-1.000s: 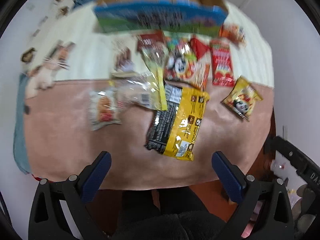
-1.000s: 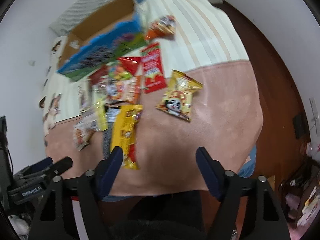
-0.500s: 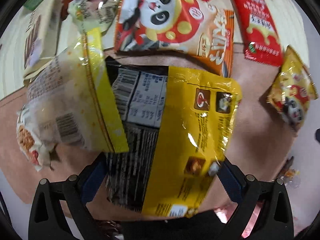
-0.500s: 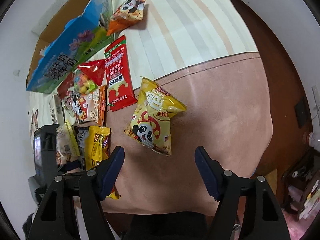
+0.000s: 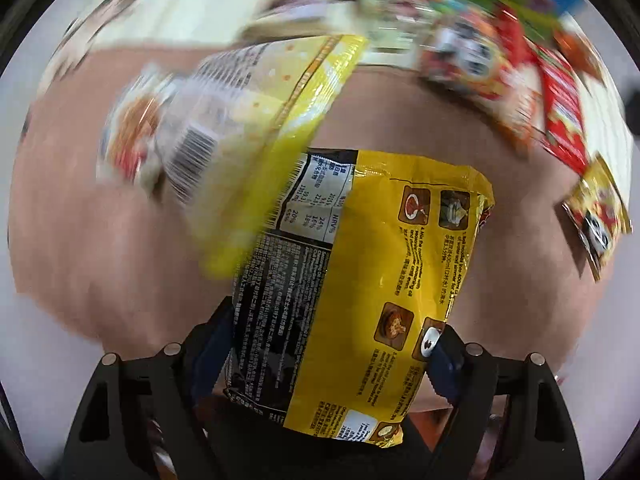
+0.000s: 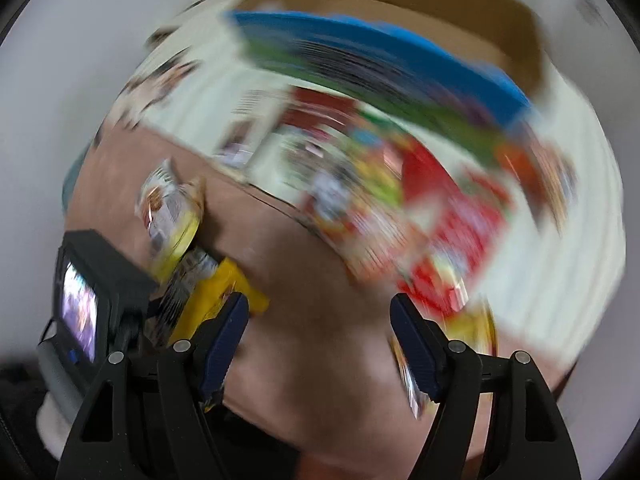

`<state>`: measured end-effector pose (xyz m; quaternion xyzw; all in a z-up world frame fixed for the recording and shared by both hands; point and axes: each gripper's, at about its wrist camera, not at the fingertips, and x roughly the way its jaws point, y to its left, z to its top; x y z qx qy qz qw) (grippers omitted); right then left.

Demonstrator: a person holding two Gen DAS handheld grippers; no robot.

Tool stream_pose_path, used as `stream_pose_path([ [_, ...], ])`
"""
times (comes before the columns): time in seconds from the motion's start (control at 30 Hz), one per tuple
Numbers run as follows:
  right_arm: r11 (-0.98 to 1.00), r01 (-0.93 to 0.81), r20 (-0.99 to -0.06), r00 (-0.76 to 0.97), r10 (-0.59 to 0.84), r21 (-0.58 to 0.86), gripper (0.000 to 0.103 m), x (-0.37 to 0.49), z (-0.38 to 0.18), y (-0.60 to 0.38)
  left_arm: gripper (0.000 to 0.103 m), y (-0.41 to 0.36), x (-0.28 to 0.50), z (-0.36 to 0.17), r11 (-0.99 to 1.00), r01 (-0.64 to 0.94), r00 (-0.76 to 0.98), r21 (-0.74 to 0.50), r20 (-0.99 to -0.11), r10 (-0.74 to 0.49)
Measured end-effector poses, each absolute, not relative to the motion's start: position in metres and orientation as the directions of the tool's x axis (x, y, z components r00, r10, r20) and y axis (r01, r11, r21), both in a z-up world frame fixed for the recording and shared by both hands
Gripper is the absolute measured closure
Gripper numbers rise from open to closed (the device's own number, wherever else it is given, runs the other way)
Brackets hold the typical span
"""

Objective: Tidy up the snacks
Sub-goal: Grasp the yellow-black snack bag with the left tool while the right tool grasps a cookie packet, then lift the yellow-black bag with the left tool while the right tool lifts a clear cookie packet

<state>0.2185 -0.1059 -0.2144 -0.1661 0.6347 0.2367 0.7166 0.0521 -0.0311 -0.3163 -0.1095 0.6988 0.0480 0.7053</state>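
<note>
Yellow-and-black packet, left wrist view: the yellow noodle packet (image 5: 360, 280) fills the lower centre of the frame, sharp while everything behind it smears.
Left tongs, left wrist view: the left gripper (image 5: 328, 356) has its blue pads pressed against both side edges of that packet, narrowed down to the packet's width and gripping it.
Neighbour, left wrist view: a clear-and-yellow bag (image 5: 240, 120) sits up and left of centre, its yellow edge overlapping the noodle packet's top left corner.
Upper right, left wrist view: a blurred panda packet (image 5: 472, 68), then a red packet (image 5: 564, 116); a small yellow panda bag (image 5: 600, 216) lies at the right edge.
Surface, left wrist view: a pink-brown cloth (image 5: 100, 240) spreads across the left and middle of the frame.
Right tongs, right wrist view: the right gripper (image 6: 320, 340) stands wide apart at the bottom of the frame, nothing between its pads.
Lower left, right wrist view: the yellow noodle packet (image 6: 208, 300) shows beside the left unit's black camera body (image 6: 100, 292).
Top, right wrist view: a blue-and-green cardboard box (image 6: 380, 72) streaks across the upper frame, brown flaps open.
Middle right, right wrist view: a heap of red and multicoloured snack packets (image 6: 420, 208), too blurred to tell apart.
</note>
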Motion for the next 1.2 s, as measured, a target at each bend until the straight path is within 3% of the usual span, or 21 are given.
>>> stream_pose_path([
  [0.1, 0.736, -0.676, -0.994, 0.054, 0.097, 0.035, 0.027, 0.226, -0.225, -0.049, 0.021, -0.017, 0.029, -0.324, 0.953, -0.288, 0.014, -0.095, -0.995, -0.095],
  [0.23, 0.697, -0.712, -0.996, -0.034, 0.077, 0.079, 0.026, 0.228, -0.248, 0.002, 0.021, -0.006, -0.002, -0.337, 0.936, -0.345, 0.015, -0.073, -0.997, -0.072],
  [0.43, 0.768, -0.568, -0.934, -0.339, 0.110, 0.296, 0.021, 0.222, -0.308, 0.057, 0.021, 0.009, -0.033, -0.364, 0.904, -0.418, 0.012, -0.093, -0.995, -0.097],
  [0.77, 0.823, -0.489, -0.819, -0.571, -0.053, 0.288, 0.020, 0.199, -0.383, 0.112, 0.021, 0.012, -0.045, -0.353, 0.875, -0.467, 0.019, -0.127, -0.991, -0.134],
  [1.03, 0.869, -0.263, -0.683, -0.722, 0.111, 0.419, 0.020, 0.193, -0.409, 0.112, 0.021, 0.023, -0.061, -0.359, 0.861, -0.489, 0.000, -0.140, -0.987, -0.160],
  [1.2, 0.858, -0.284, -0.726, -0.674, 0.139, 0.428, 0.052, 0.187, -0.399, 0.091, 0.021, 0.009, -0.056, -0.381, 0.876, -0.470, -0.037, -0.110, -0.989, -0.144],
])
